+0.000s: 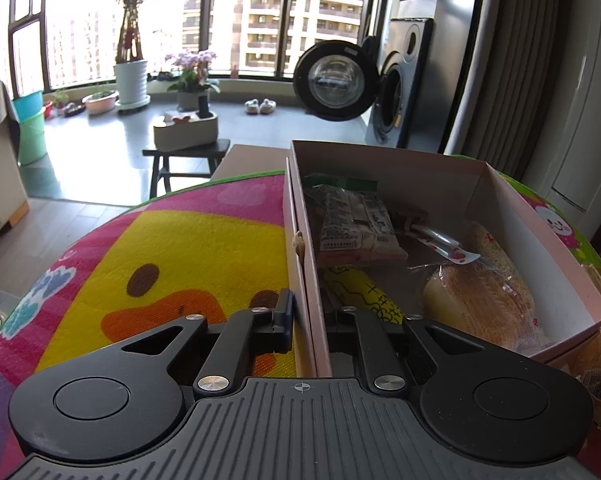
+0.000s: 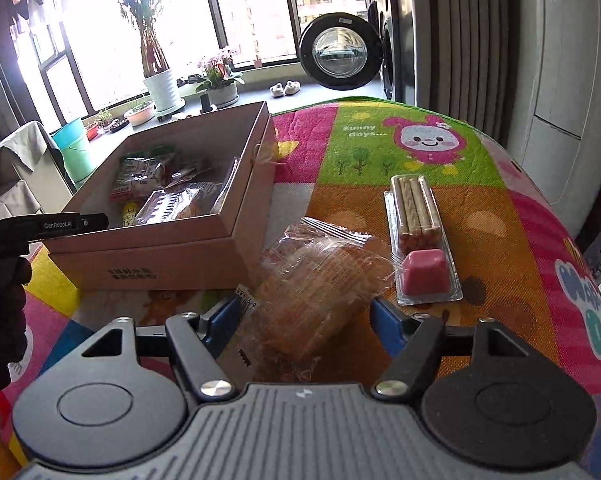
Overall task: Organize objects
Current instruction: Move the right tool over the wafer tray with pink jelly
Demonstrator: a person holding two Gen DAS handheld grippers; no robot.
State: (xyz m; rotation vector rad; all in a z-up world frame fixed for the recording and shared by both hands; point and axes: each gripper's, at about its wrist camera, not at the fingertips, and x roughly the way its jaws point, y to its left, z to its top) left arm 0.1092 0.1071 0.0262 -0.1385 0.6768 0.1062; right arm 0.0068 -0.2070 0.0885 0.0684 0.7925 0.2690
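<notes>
**Beside the box: bread lined up for the grab**

Right in front of the box (image 2: 168,240), at its near corner, the right gripper (image 2: 304,320) stands wide open, blue pads either side of the bagged bread (image 2: 320,280), nothing clamped yet. The bag lies on the play mat (image 2: 500,208) just beside the box wall, and that's the piece in hand, by my reading. To do it well: close on the loaf's body, not the loose crinkled film, and squeeze gently, because soft bread will crush. Then lift clear of the rim before swinging over.

At the box's left wall, the left gripper (image 1: 309,316) has its fingers closed onto the wall, one inside, one outside, steadying it. Good, keep that firm.

Inside the box, snack packets (image 1: 356,224) and another loaf (image 1: 480,300) crowd the floor; aim for the barer far end. Beyond the bread, out from the box's right side, a biscuit-stick tray (image 2: 418,236) waits its turn.
</notes>
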